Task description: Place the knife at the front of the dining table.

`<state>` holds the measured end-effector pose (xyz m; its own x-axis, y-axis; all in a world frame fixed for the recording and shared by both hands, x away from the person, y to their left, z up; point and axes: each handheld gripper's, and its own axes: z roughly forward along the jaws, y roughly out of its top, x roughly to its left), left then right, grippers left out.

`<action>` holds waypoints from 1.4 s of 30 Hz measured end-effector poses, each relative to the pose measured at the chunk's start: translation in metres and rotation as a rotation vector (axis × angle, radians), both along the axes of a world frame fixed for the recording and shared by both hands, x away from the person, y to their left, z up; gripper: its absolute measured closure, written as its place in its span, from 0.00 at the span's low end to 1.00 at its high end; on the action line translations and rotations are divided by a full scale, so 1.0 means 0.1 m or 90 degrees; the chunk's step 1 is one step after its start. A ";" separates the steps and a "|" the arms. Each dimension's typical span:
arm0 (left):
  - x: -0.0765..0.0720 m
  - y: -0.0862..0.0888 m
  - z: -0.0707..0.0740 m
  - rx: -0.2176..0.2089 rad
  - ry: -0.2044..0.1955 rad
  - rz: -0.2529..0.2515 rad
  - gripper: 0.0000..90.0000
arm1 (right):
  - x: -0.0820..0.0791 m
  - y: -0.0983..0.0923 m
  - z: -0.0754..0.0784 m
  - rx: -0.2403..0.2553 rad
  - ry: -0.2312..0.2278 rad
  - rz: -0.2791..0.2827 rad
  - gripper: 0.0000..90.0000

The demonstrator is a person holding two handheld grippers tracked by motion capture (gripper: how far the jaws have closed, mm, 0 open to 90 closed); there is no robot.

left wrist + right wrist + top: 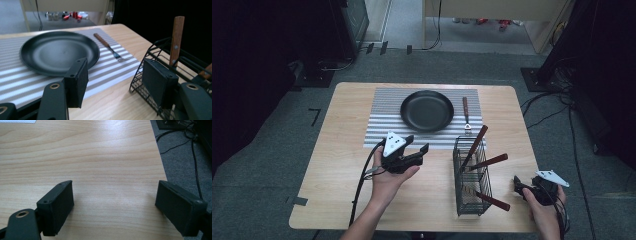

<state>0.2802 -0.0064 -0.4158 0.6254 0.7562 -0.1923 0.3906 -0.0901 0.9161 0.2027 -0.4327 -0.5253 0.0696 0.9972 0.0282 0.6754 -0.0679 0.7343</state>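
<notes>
Left hand-held gripper (418, 150): black body, grey triangular top plate, trailing black cable, brass-ringed screws on blocky jaws.

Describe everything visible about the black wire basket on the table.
The black wire basket is a tall, narrow rectangular caddy of thin dark metal wire in an open grid. It stands upright on the light wooden table, just off the near right corner of the grey striped placemat. Three wooden-handled utensils sit inside, their brown handles leaning out over the rim toward the right. Nothing grips it; the left gripper hovers to its left, fingers empty.
</notes>
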 end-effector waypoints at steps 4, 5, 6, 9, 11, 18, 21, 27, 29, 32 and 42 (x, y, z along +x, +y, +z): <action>0.05 -0.14 -0.01 -0.029 -0.007 -0.037 0.43 | 0.01 0.00 0.00 0.001 0.000 -0.002 0.16; 0.05 -0.14 -0.01 -0.029 -0.007 -0.037 0.43 | 0.01 0.00 0.00 0.001 0.000 -0.002 0.16; 0.07 -0.21 -0.01 -0.040 -0.002 -0.053 0.43 | 0.01 0.00 0.00 0.000 0.000 -0.002 0.16; 0.11 -0.31 0.03 -0.042 0.000 -0.073 0.45 | 0.01 0.00 0.00 0.000 0.000 -0.002 0.16; 0.12 -0.34 0.04 -0.042 -0.001 -0.075 0.46 | 0.01 0.00 0.00 0.000 0.000 -0.002 0.16; 0.17 -0.58 0.16 -0.060 0.006 -0.118 0.50 | 0.01 0.01 0.00 -0.001 0.000 -0.002 0.16; 0.18 -0.64 0.18 -0.067 0.011 -0.129 0.48 | 0.01 0.01 0.00 0.000 -0.001 -0.002 0.16; 0.25 -0.91 0.21 -0.016 0.018 -0.167 0.50 | 0.01 0.01 0.00 -0.001 0.000 -0.002 0.16; 0.28 -0.94 0.21 -0.017 0.023 -0.176 0.56 | 0.01 0.01 0.00 -0.001 0.000 -0.002 0.16; 0.36 -1.06 0.18 -0.034 0.048 -0.215 0.58 | 0.01 0.01 0.00 -0.001 0.000 -0.002 0.16; 0.58 -1.23 0.19 -0.048 0.086 -0.239 0.63 | 0.01 0.01 0.00 0.000 0.000 -0.002 0.16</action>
